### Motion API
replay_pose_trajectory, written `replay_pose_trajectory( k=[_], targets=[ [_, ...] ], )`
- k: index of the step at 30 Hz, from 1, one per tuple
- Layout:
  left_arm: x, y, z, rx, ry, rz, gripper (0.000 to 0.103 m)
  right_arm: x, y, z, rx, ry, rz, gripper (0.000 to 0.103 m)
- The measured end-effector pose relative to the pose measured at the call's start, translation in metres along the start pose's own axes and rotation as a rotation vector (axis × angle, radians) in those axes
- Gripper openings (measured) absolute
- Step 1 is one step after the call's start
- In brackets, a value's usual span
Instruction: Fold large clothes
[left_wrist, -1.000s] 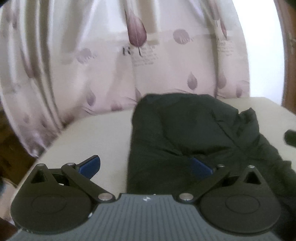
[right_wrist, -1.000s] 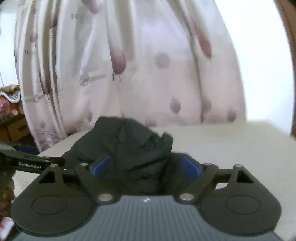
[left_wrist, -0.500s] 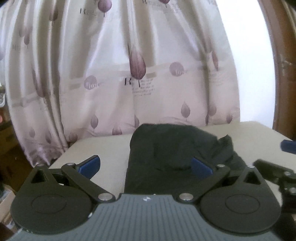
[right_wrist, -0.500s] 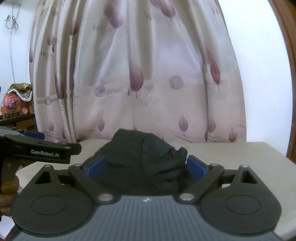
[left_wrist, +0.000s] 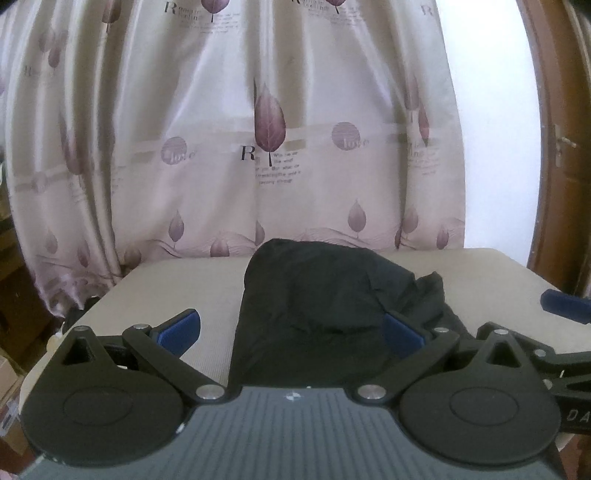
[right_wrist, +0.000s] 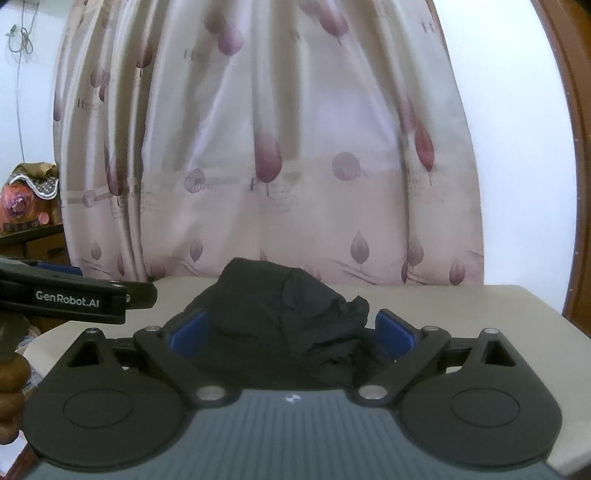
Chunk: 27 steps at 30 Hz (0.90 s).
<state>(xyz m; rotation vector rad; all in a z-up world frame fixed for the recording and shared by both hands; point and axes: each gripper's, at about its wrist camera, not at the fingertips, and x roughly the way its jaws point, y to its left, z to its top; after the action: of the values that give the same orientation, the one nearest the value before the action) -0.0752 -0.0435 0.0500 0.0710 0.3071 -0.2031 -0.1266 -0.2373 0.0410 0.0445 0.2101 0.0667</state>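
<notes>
Where curtain (left_wrist: 273, 147) hangs, beige table (left_wrist: 177, 284) bears black garment (left_wrist: 314, 295).

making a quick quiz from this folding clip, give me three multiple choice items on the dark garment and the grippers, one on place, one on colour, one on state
1. Where does the crumpled black fabric garment lie?
A. on the beige padded table
B. hung on the leaf-print curtain
C. on the floor

2. What colour are the pads on the gripper fingers?
A. red
B. blue
C. white

3. How do the left gripper and the right gripper stand?
A. both shut on the garment
B. one shut, one open
C. both open, holding nothing

Answers:
1 A, the garment rests on the beige surface in front of the curtain.
2 B, blue pads show on the fingertips in both wrist views.
3 C, in each view the fingers stand wide apart with no cloth pinched between them.
</notes>
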Motion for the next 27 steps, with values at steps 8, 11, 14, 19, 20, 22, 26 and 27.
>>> replay_pose_trajectory(
  k=[8, 11, 14, 19, 20, 22, 26, 27],
  targets=[
    [0.007, 0.001, -0.007, 0.004, 0.026, 0.013, 0.103, 0.005, 0.005, -0.001, -0.022, 0.021, -0.022, 0.098],
    [0.01, 0.001, -0.008, 0.005, 0.035, 0.014, 0.103, 0.007, 0.004, -0.003, -0.021, 0.031, -0.024, 0.098],
    [0.012, 0.002, -0.009, 0.006, 0.043, 0.014, 0.103, 0.008, 0.004, -0.004, -0.022, 0.041, -0.024, 0.098],
    [0.016, 0.003, -0.012, 0.001, 0.062, 0.013, 0.103, 0.01, 0.005, -0.006, -0.027, 0.052, -0.02, 0.098],
    [0.017, 0.003, -0.012, 0.0, 0.064, 0.011, 0.103, 0.01, 0.005, -0.006, -0.027, 0.053, -0.02, 0.099],
    [0.019, 0.004, -0.013, -0.005, 0.072, 0.011, 0.103, 0.011, 0.006, -0.007, -0.03, 0.06, -0.019, 0.099],
    [0.022, 0.004, -0.015, -0.021, 0.089, 0.007, 0.103, 0.012, 0.007, -0.009, -0.037, 0.065, -0.023, 0.099],
    [0.024, 0.005, -0.015, -0.029, 0.093, 0.01, 0.103, 0.013, 0.007, -0.009, -0.037, 0.067, -0.024, 0.099]
  ],
)
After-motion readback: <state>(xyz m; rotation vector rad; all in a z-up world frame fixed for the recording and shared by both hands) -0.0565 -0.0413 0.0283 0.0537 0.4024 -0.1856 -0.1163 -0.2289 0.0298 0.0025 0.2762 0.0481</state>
